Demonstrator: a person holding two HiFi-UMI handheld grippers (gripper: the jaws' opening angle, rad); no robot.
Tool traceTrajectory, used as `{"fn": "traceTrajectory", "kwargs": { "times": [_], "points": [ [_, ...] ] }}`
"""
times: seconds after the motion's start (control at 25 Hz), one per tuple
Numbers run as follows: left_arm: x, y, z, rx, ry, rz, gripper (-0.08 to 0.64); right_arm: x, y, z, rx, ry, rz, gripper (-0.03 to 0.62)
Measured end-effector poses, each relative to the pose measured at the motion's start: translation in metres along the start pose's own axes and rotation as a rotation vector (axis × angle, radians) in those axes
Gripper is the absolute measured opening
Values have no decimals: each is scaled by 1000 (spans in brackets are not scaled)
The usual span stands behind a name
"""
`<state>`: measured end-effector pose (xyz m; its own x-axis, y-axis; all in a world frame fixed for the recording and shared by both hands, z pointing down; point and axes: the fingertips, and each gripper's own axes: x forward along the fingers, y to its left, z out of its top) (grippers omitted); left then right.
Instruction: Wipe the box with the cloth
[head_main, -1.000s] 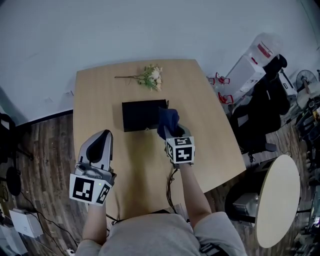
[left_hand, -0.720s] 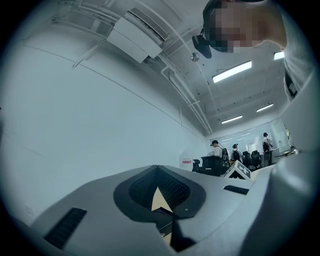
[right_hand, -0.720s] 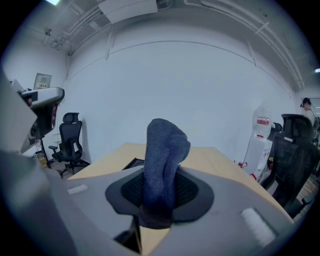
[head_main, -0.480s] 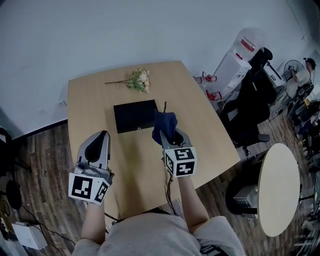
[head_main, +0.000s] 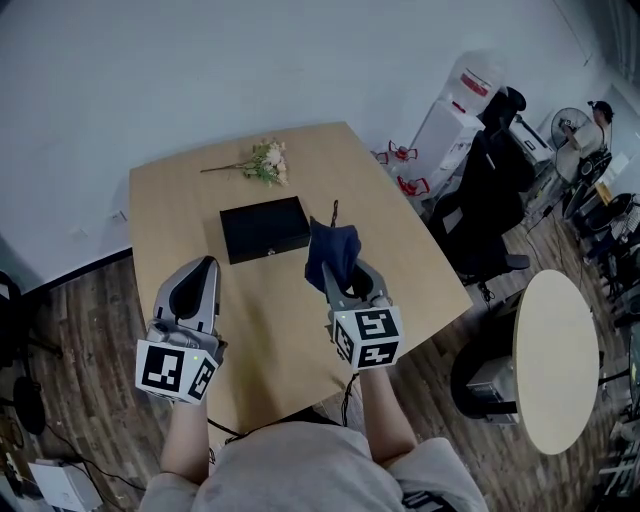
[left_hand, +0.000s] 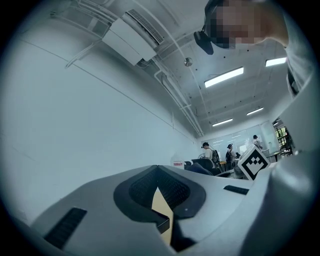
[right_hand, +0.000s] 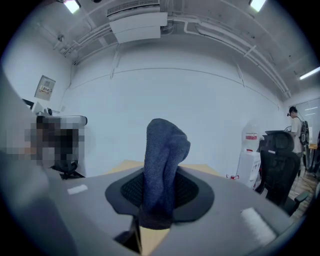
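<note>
Cloth (head_main: 332, 248) pinched in right gripper (head_main: 345, 280) fingers beside box (head_main: 265, 228) right edge; left gripper (head_main: 198, 272) fingers closed, empty.

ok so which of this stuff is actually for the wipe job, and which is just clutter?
Job:
black box
blue cloth, pinched in the right claw

Lying about:
flower sprig
office chair
round side table
left claw, shut and empty

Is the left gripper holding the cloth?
No, the cloth is clamped in the right gripper; the left gripper is shut on nothing.
</note>
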<state>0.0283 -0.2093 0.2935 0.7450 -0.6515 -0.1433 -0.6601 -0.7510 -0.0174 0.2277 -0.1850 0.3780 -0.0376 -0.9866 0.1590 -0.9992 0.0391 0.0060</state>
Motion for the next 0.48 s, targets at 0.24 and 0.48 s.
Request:
{"fn": "traceTrajectory", "kwargs": {
  "times": [0.24, 0.48],
  "points": [
    [-10, -4, 6, -1, -12, -22, 8, -28, 5, 5, 23, -43, -35, 123],
    [-19, -9, 12, -4, -25, -49, 8, -55, 6, 16, 2, -97, -98, 123]
  ]
}}
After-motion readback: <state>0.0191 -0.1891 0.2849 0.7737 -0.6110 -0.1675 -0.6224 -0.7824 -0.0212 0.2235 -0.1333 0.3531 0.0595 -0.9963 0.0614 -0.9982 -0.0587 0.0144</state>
